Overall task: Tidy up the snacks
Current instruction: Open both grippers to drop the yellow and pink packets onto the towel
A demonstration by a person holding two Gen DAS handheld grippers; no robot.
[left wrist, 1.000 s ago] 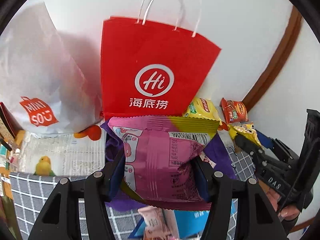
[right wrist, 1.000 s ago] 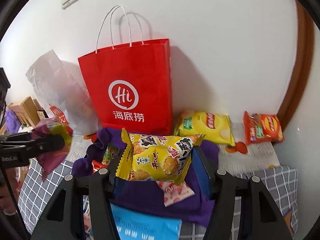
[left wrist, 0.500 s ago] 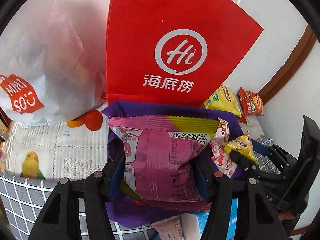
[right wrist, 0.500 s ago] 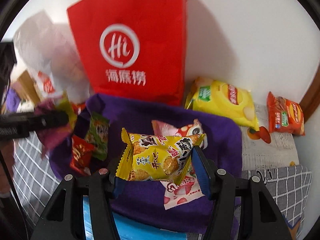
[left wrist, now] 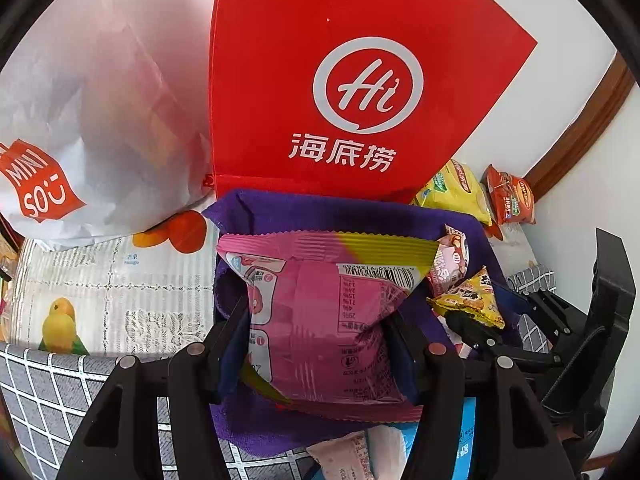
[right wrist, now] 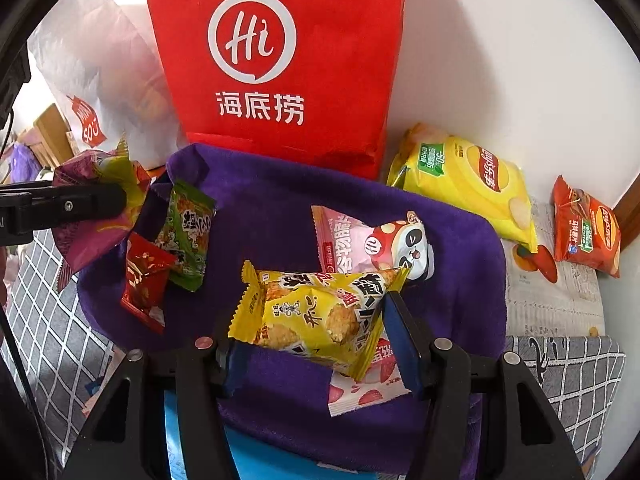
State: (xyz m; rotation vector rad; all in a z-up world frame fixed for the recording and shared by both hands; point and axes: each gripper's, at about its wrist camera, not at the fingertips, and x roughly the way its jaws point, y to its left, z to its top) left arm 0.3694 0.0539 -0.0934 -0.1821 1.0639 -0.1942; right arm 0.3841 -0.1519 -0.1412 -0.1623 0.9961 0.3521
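Holding the pink-and-yellow snack packet (left wrist: 320, 320) between the blue pads, my left gripper (left wrist: 324, 344) hangs over the near left part of the purple cloth bin (right wrist: 280, 208), the packet pinched in at its middle. My right gripper (right wrist: 316, 344) has the yellow rice-cracker packet (right wrist: 316, 312) between its jaws; the right pad presses its edge, but the left pad sits low under the wrapper, so I cannot be sure how firm that grip is (the jaws stand about as wide as the packet). That packet hangs over the front of the bin, above a white-and-red strawberry sachet (right wrist: 360, 388). Inside the bin I see a pink panda-print packet (right wrist: 372, 244) near the middle, and a green packet (right wrist: 188, 240) and a small red packet (right wrist: 144, 280) leaning on the left wall. A red paper bag (right wrist: 280, 60) stands upright right behind the bin, against the wall, with a white Miniso bag (left wrist: 100, 120) to its left. Beyond the bin's right side a yellow crisp bag (right wrist: 468, 184) and an orange crisp bag (right wrist: 588, 232) lie on the printed mat. A blue packet (right wrist: 200, 440) lies under the bin's near edge.
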